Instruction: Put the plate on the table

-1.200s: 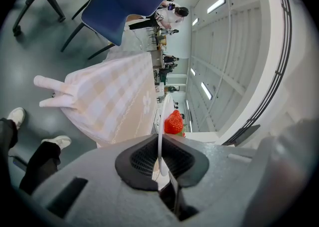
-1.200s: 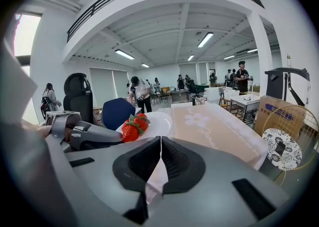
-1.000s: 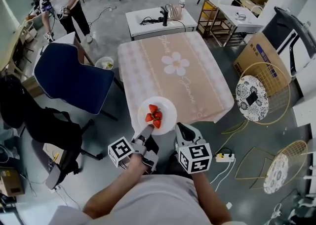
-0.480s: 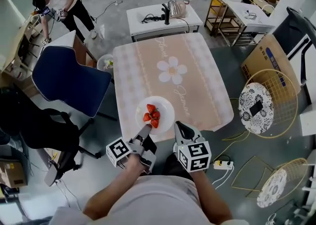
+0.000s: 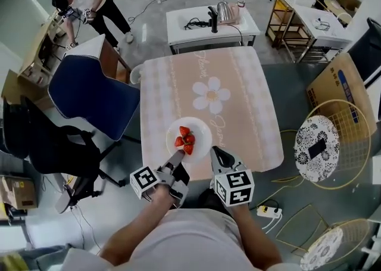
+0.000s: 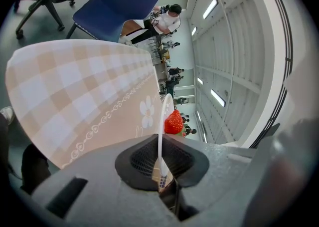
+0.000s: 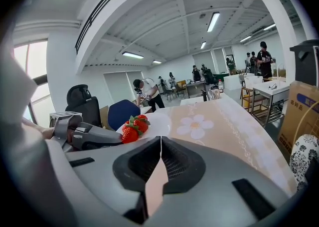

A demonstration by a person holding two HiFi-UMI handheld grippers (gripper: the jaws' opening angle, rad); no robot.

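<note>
Pinching the near rim of the plate (image 5: 201, 134), the left gripper (image 5: 177, 155) has its jaws pressed onto the thin white edge, which runs straight into the slot between the pads in the left gripper view. The right gripper (image 5: 215, 152) hangs just beside it on the right, jaws pressed together on nothing, its tip near the plate's rim but apart from it.

The plate is carried level enough that the three strawberries (image 5: 185, 140) sit in a heap at its middle. It lies over the near edge of the table (image 5: 250, 73), a little left of that edge's middle, with the rest of the pink checked cloth and its flower print (image 5: 211, 94) stretching away bare toward the far edge. From the head view I cannot tell whether the plate's base touches the cloth; the left gripper view looks along the plate with the cloth spread well off to one side, so I would say it is held a little above the table.

As I judge it, the carrying is done: the plate has reached the table. What is left is to lower it flat onto the cloth, perhaps further in from the near edge, then to spread the left jaws and draw back without tipping the fruit.
</note>
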